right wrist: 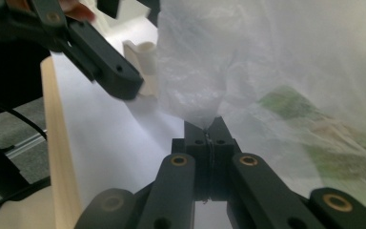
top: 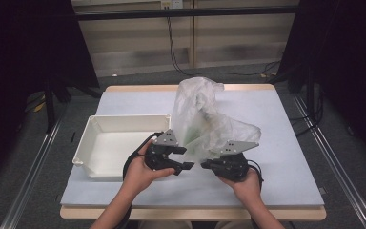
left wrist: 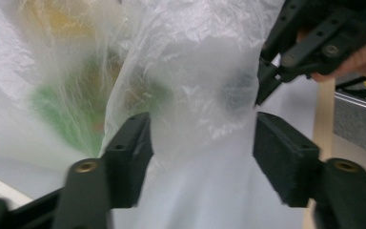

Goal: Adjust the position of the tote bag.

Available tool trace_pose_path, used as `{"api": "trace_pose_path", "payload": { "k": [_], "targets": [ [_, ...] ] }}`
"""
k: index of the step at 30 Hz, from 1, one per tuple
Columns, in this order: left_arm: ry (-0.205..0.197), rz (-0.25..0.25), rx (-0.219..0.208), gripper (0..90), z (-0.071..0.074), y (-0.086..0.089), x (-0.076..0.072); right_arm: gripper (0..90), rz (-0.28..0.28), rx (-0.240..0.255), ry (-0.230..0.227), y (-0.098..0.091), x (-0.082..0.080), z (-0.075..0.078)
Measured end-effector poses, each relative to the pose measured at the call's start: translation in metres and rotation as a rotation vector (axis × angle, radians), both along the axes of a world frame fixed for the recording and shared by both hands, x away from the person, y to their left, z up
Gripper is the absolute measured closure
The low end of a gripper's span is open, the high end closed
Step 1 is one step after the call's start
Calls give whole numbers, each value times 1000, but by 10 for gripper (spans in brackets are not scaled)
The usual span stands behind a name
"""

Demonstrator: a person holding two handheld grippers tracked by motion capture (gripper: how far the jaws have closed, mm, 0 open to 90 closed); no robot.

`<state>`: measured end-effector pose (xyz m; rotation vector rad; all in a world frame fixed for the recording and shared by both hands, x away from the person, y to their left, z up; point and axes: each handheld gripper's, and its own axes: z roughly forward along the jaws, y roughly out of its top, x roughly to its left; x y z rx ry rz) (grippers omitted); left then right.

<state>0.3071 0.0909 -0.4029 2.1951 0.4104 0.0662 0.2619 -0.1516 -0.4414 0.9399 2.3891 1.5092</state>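
- High view: I see the bag (top: 205, 119) standing crumpled near the middle of the table (top: 286, 143), rising tall at its far side and sloping down to the right. Something green shows faintly through the film. The tray (top: 114, 143) sits just left of it, touching or nearly so. My left hand-held gripper (top: 183, 162) and right hand-held gripper (top: 206, 164) face each other at the bag's near edge, tips close together. The left one is nearer the tray. There is bare table to the right and toward me, and the near edge of the table is not far behind my hands.
- Left gripper view: the left hand-held gripper (left wrist: 202, 157) stands wide open, with a hanging fold of bag (left wrist: 195, 86) straight ahead between its jaws but not clamped. The right hand-held gripper (left wrist: 310, 47) shows at upper right, just beside the same fold.
- Right gripper view: the right hand-held gripper (right wrist: 211, 131) is fully closed, pinching a gathered point of the bag (right wrist: 267, 57) film at its tips. The bag runs up and away from it. The left hand-held gripper (right wrist: 100, 57) hangs open at upper left, with the tray (right wrist: 140, 50) corner behind it.
- My judgement: the left must close forward onto that fold, and pulling apart sideways has room on the right.
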Motion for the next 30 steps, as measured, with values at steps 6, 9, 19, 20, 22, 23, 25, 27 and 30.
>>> {"api": "trace_pose_path", "payload": {
  "k": [6,9,19,20,22,23,25,27,30],
  "targets": [
    [-8,11,-42,328,1,-3,2,900,17,3,-5,8,-1,1],
    [-1,6,-40,362,1,-4,3,900,13,7,-7,8,-1,1],
    [26,-18,-29,709,-3,-10,5,900,9,-6,-11,10,0,0],
    [52,-26,-28,802,-2,-9,6,898,11,-5,-7,11,0,1],
    [54,-22,-26,848,-2,-9,6,892,16,-13,-12,11,1,1],
    [68,-19,-23,898,-2,-9,6,845,10,-9,-11,12,0,1],
    [69,-11,-10,900,-1,-8,6,807,9,-11,-10,12,0,1],
    [74,5,7,900,0,-5,7,672,-23,-25,-1,9,-1,1],
    [68,26,-4,900,2,1,11,566,-49,-35,5,2,-3,0]
  ]
}}
